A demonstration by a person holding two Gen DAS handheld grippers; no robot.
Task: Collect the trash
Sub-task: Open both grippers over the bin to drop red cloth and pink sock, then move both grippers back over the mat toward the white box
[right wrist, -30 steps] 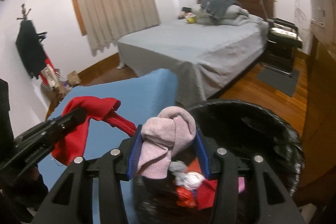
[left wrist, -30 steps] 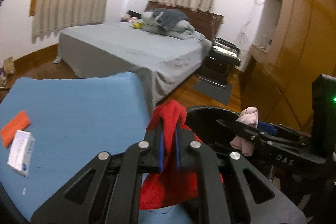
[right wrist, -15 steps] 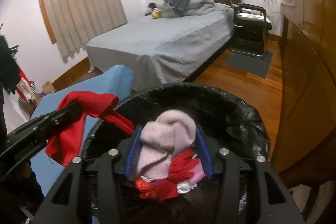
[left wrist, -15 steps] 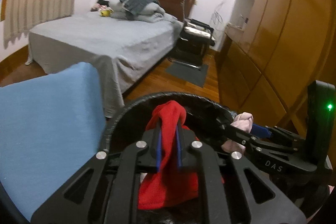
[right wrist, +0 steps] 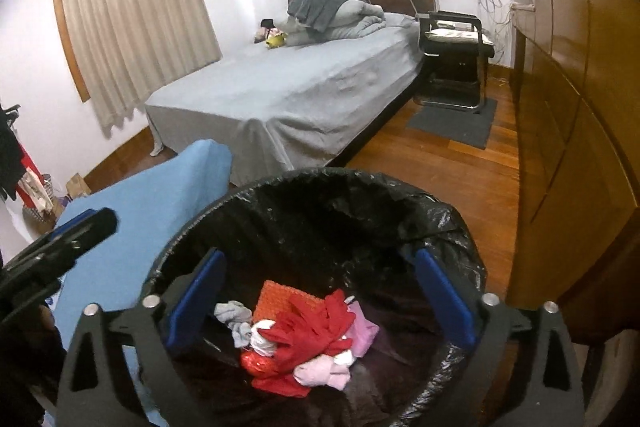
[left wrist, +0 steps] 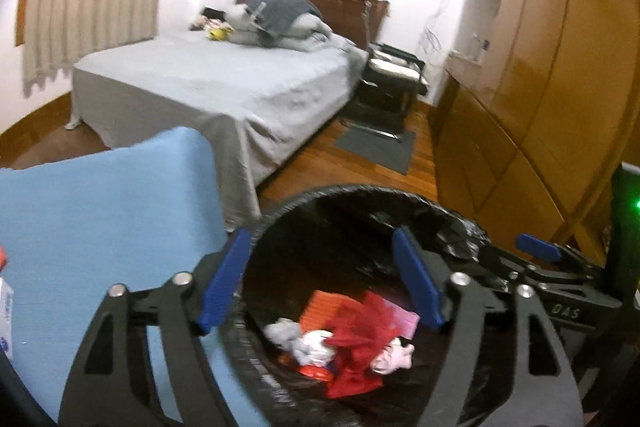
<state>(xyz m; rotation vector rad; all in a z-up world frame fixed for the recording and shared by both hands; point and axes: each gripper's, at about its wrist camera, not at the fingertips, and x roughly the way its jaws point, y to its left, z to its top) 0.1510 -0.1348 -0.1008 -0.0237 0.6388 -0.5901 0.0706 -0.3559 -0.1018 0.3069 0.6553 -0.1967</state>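
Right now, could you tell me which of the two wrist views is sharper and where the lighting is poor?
Left wrist view: motion-blurred, the bed and trash bin soft. Right wrist view: sharper, bed crisp. Both: fisheye bends the wardrobe, and the black bin liner swallows detail in shadow.

Left gripper [left wrist: 320, 283] and right gripper [right wrist: 320, 303]: black skeletal linkage arms, silver rivets, blue pads [right wrist: 444, 297]; "DAS" marking.

The only readable text is "DAS", in pale letters on the black body of the right hand-held gripper [left wrist: 536, 253], at the lower right of the left wrist frame. Nothing else can be read.
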